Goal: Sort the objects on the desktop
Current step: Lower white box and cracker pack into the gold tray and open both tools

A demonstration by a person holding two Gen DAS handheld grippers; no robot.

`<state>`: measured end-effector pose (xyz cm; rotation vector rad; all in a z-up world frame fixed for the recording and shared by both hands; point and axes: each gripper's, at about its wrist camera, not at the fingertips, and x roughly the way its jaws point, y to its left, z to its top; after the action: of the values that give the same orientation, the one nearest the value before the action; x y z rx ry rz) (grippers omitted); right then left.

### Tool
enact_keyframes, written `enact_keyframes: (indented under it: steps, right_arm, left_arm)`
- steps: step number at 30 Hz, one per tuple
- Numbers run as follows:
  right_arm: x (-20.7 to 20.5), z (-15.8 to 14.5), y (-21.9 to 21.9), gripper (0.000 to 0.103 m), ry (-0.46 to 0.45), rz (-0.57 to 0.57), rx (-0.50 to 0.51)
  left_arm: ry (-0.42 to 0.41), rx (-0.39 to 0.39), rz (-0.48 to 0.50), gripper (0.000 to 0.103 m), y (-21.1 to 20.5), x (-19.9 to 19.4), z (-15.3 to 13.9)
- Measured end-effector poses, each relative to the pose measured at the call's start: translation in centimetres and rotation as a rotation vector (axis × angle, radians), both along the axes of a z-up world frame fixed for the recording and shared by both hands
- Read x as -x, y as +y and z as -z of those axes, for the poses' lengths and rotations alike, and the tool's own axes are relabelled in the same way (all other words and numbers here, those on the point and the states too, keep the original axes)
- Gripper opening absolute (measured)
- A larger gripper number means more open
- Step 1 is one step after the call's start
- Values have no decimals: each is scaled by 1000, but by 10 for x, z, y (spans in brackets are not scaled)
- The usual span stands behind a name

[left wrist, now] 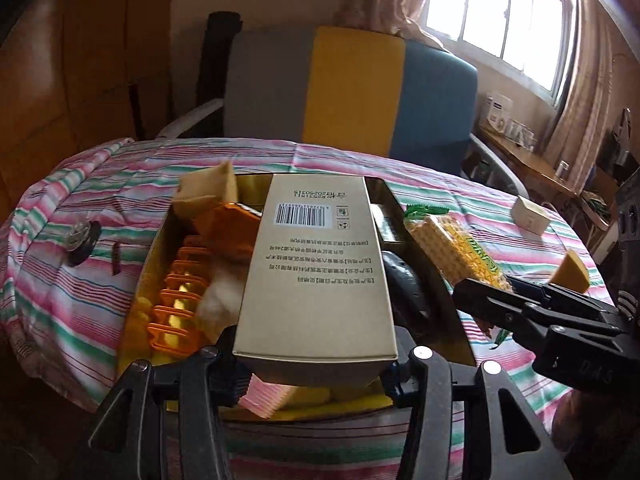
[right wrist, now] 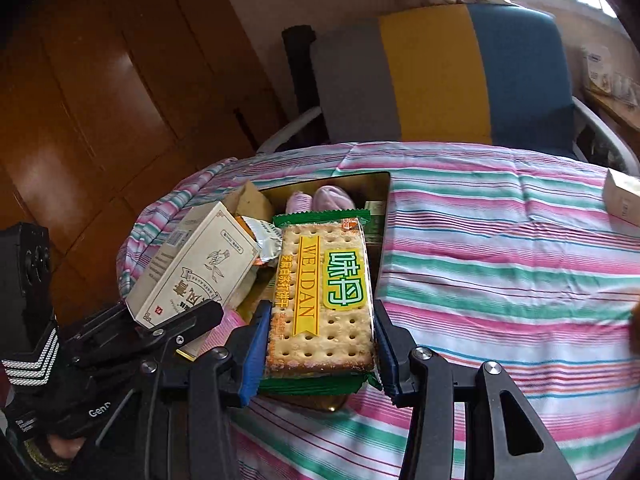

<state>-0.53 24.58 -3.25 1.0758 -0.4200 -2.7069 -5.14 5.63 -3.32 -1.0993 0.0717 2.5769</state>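
In the left wrist view my left gripper (left wrist: 316, 360) is shut on a beige carton with a barcode (left wrist: 316, 264), held over an open gold tray (left wrist: 154, 252). My right gripper (right wrist: 320, 344) is shut on a green pack of crackers (right wrist: 326, 292), its blue pads (right wrist: 252, 356) pressing both long edges, above the tray's right side (right wrist: 340, 178). From the right wrist view the left gripper (right wrist: 172, 320) and its cream carton (right wrist: 200, 268) show at the left. From the left wrist view the right gripper (left wrist: 492, 296) and the crackers (left wrist: 452, 248) show at the right.
The tray holds an orange plastic piece (left wrist: 176, 308), an orange foil box (left wrist: 228, 224), a black object (left wrist: 404, 288) and a pink item (left wrist: 264, 396). On the striped cloth (right wrist: 500, 264) lie a small white box (left wrist: 530, 214), a yellow wedge (left wrist: 570, 272) and a black round thing (left wrist: 82, 240). A chair (left wrist: 352, 88) stands behind.
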Motion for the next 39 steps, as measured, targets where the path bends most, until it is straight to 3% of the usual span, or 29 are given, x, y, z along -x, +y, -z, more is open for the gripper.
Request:
enact_keyframes:
  steps: [8,14,23,39]
  right_arm:
    - [39,21,-41,48,-69,-56,-34]
    - [46,31,-48,50,-100,-67,-60]
    - [38,28,-52,50,-87,-77,-68]
    - [4,22,-24,54,-67,-7,-25]
  left_arm:
    - [-35,79,-108,51,-30,32,19]
    - [-27,85,-134,51,-36,31,21]
    - [31,82,-156,64,-39,20,7]
    - [139,97,-101,65,-16,-19,-28]
